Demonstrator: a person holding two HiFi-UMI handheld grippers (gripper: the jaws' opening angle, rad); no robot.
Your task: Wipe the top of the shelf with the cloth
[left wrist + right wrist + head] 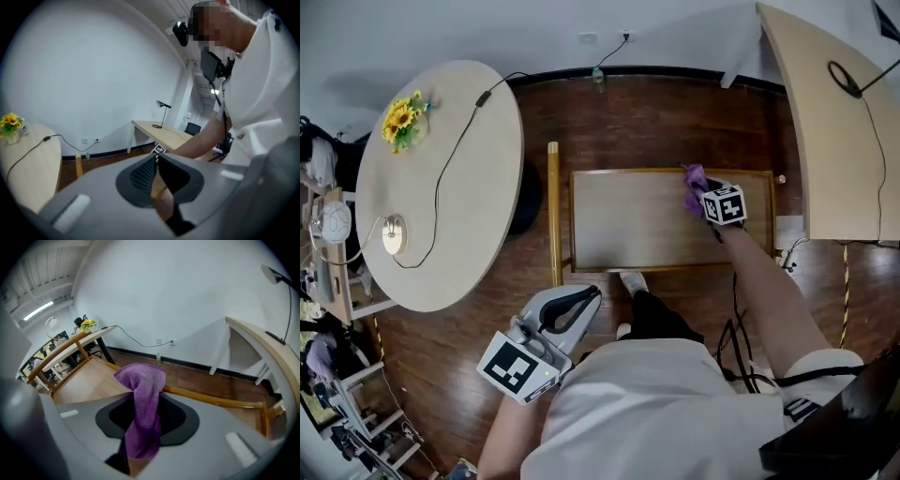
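The shelf top (637, 225) is a pale wooden rectangle with a raised rim, in the middle of the head view. My right gripper (705, 199) is over its far right corner, shut on a purple cloth (694, 183). In the right gripper view the cloth (140, 380) stands up bunched between the jaws of the right gripper (149, 399), with the shelf top (89, 380) below and to the left. My left gripper (572, 305) is held low near my body, off the shelf. Its jaws meet at the tips of the left gripper (156, 161) with nothing between them.
A round table (478, 206) stands at the left with sunflowers (403, 120), a cable and a small lamp on it. A curved desk (834, 131) stands at the right. A wooden rail (553, 211) runs along the shelf's left side. Cables (741, 347) lie on the wooden floor.
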